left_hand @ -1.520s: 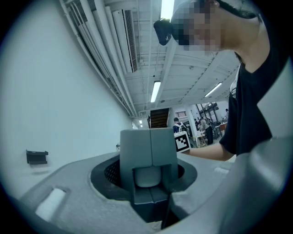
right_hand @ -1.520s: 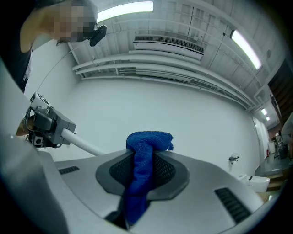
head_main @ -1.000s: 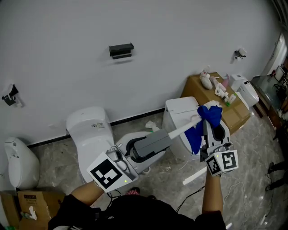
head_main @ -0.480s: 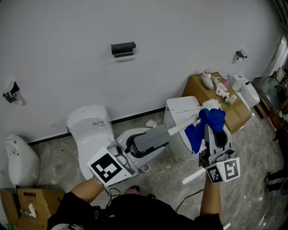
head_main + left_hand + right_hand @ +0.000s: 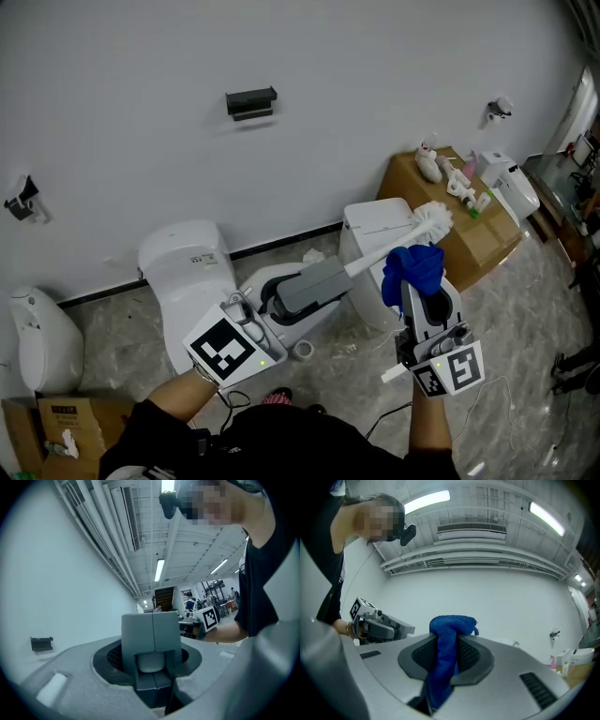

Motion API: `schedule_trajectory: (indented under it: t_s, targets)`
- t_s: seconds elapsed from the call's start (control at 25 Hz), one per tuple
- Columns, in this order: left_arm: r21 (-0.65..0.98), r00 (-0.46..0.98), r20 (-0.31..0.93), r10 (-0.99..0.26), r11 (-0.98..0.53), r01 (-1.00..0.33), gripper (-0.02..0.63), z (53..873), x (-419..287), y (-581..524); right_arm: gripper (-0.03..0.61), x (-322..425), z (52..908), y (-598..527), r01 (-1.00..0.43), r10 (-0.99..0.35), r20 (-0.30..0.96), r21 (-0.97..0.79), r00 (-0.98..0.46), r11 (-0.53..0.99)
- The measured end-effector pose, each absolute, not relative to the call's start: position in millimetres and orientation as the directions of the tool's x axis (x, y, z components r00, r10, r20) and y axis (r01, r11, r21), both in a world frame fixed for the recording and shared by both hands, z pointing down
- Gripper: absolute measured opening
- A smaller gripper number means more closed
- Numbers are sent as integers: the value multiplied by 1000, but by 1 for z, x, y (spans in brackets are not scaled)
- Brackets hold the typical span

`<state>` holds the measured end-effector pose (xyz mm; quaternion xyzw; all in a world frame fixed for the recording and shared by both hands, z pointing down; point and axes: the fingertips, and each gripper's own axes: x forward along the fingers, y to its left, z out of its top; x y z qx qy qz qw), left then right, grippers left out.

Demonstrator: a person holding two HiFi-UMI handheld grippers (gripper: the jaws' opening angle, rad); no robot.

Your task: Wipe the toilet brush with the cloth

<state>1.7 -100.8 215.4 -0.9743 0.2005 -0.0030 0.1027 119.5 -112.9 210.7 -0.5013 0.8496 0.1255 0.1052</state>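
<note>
Lower left of the head view: our left gripper [image 5: 270,311], fingers clamped on the toilet brush [image 5: 361,264] by its grey handle [image 5: 314,286], brush slanting toward upper right. Lower right: our right gripper [image 5: 419,292], fingers pinched on the blue cloth [image 5: 412,267]. Cloth bunches just below the white shaft [image 5: 375,256], short of the bristle head [image 5: 432,220]; contact unclear. We judge wiping mid-course, bristle end left. White toilet [image 5: 183,272] beyond.

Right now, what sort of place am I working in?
Likely a mock bathroom inside a workshop: white ceramic toilets stand side by side on a grey marbled floor, a brown cardboard box sits by the wall, and exposed ceiling pipes run overhead.
</note>
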Motion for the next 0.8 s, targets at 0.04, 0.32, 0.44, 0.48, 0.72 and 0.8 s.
schedule_trajectory:
  t_s: [0.04, 0.32, 0.44, 0.48, 0.72, 0.8]
  targets:
    - [-201, 920, -37, -390, -899, -389, 172, 215, 2, -101, 78, 115, 214, -112, -873, -823, -296, 110, -485, 475]
    - [-192, 919, -48, -392, -899, -394, 172, 210, 7, -103, 78, 92, 242, -111, -846, -812, -244, 85, -530, 526]
    - [-197, 922, -53, -384, -901, -386, 172, 208, 10, -102, 78, 84, 254, -113, -838, -813, -209, 85, -544, 539]
    - [-199, 924, -54, -380, -902, -383, 172, 206, 10, -101, 78, 80, 257, -113, -833, -809, -201, 86, -552, 547]
    - [-201, 932, -57, -357, -911, -361, 172, 204, 13, -99, 78, 65, 263, -116, -819, -799, -183, 70, -572, 570]
    - [-200, 934, -56, -353, -913, -357, 172, 204, 15, -97, 78, 61, 261, -115, -811, -789, -195, 72, -582, 581]
